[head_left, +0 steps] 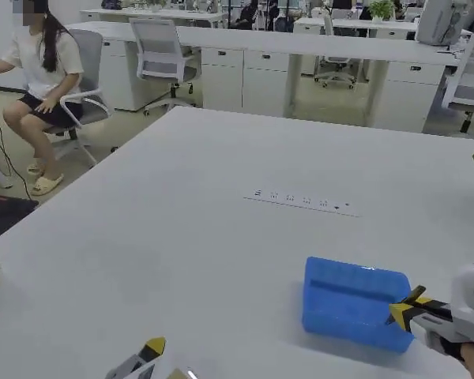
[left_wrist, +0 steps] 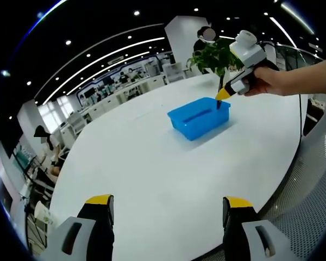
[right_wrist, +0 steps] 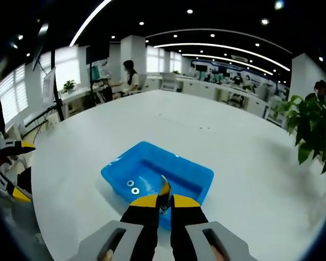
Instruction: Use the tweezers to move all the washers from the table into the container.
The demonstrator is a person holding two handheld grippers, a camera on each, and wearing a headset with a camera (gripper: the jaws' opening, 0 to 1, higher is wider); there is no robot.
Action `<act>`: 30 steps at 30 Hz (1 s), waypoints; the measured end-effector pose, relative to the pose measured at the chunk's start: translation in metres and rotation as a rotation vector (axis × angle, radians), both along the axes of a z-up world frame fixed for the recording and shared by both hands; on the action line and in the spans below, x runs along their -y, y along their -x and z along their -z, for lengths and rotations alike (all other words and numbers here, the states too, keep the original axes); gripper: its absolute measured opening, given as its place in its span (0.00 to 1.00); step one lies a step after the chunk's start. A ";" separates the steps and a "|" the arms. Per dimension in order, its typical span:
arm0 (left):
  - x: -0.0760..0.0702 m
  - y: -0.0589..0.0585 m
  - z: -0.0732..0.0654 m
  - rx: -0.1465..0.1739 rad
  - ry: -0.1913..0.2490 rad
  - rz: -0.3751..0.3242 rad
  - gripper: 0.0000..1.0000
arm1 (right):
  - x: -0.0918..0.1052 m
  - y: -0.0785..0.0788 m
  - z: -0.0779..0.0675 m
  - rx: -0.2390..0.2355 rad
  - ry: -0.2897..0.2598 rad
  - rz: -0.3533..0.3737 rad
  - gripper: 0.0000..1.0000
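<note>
All three views toward container (head_left: 344,320)

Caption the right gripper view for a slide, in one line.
Right gripper, shut on tweezers, holds their tip over the blue container, where two washers lie.

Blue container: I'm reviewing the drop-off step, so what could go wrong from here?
1. The tweezers, clamped in the right gripper, point down at the near wall of the blue container. Anything released there might land outside on the table. Whether they hold a washer is unclear.
2. The left gripper hangs open away from the container, so nothing steadies it. A knock could slide it or jolt the two washers inside.
</note>
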State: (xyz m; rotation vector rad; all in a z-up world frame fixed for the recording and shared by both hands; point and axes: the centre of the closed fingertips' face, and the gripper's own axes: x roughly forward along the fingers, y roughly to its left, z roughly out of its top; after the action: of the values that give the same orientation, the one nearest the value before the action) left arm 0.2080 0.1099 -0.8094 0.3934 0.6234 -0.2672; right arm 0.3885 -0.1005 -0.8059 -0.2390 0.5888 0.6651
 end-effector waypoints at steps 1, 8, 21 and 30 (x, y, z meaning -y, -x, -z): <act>0.000 0.000 0.001 -0.004 -0.001 0.001 0.84 | 0.000 -0.001 0.003 -0.007 0.001 0.001 0.03; 0.012 0.004 0.005 -0.051 0.044 0.044 0.83 | 0.001 -0.008 0.017 -0.037 0.014 0.004 0.03; 0.016 0.002 -0.004 -0.058 0.099 0.059 0.73 | 0.001 -0.008 0.020 -0.067 -0.009 -0.005 0.04; 0.041 -0.024 -0.056 0.028 0.148 0.115 0.69 | -0.004 0.003 -0.008 -0.007 -0.024 -0.030 0.04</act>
State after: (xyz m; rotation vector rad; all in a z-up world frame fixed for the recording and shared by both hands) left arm 0.2320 0.0688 -0.7532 0.2902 0.5507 -0.4145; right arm 0.3860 -0.0967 -0.7977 -0.2241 0.5846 0.7023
